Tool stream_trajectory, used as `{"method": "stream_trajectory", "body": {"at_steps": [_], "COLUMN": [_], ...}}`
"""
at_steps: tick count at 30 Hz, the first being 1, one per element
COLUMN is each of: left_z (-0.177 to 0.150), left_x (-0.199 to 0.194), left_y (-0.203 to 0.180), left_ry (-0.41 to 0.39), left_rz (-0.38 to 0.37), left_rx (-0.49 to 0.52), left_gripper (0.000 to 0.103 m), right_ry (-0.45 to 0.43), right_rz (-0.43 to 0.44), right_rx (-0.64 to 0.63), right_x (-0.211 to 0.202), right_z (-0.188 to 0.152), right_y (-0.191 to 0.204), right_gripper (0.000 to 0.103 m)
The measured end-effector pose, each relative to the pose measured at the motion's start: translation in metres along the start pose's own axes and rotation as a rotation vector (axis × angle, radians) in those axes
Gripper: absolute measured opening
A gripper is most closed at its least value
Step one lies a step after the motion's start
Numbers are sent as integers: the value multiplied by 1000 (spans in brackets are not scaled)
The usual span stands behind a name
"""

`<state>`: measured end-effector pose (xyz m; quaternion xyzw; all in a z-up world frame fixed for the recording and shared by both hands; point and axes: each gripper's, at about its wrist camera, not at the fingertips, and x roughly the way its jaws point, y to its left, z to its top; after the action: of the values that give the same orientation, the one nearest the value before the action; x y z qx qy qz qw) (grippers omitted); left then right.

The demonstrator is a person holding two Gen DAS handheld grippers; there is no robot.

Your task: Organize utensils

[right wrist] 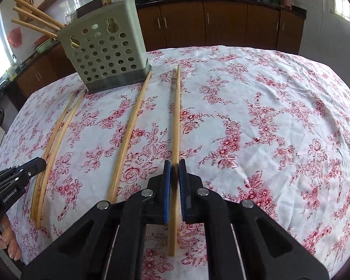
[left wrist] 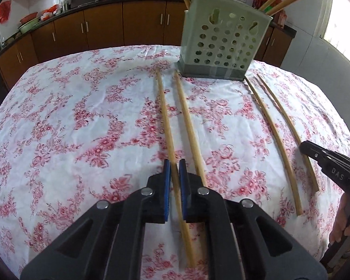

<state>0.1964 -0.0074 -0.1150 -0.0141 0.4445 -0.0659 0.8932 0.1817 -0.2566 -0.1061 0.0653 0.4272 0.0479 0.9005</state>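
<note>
Several wooden chopsticks lie lengthwise on the floral tablecloth (left wrist: 81, 116). A grey-green perforated utensil holder (left wrist: 224, 46) stands at the far side with several chopsticks standing in it; it also shows in the right wrist view (right wrist: 105, 53). My left gripper (left wrist: 174, 165) is shut on the leftmost chopstick (left wrist: 164, 116), with a second chopstick (left wrist: 186, 116) just right of it. My right gripper (right wrist: 174, 165) is shut on the rightmost chopstick (right wrist: 176, 116); it shows in the left wrist view (left wrist: 319, 156) at the right edge. Another chopstick (right wrist: 130, 126) lies left of the held one.
Two chopsticks (left wrist: 268, 126) lie at the right of the holder in the left wrist view. The left gripper (right wrist: 18, 175) shows at the left edge of the right wrist view. Brown kitchen cabinets (left wrist: 105, 23) and a counter run behind the table.
</note>
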Motion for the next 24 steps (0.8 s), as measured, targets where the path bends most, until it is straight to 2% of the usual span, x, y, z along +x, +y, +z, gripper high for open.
{"method": "stream_trajectory", "body": {"at_steps": [4, 9, 14, 24], "left_z": [11, 27, 30, 33], "left_x": [5, 13, 13, 15], "left_y": [21, 59, 76, 77], "left_ry": [-2, -10, -25, -33], "left_rz": [48, 125, 136, 128], "left_rx": [-28, -75, -83, -90], "left_gripper": [8, 8, 11, 11], "right_ry": [-3, -23, -24, -39], "right_rz": [-5, -59, -75, -90], "right_rx": [-19, 3, 2, -20], "right_x": [3, 12, 17, 16], "right_z": [4, 18, 24, 21], "right_y": [0, -14, -18, -15], "right_gripper": [8, 8, 8, 8]}}
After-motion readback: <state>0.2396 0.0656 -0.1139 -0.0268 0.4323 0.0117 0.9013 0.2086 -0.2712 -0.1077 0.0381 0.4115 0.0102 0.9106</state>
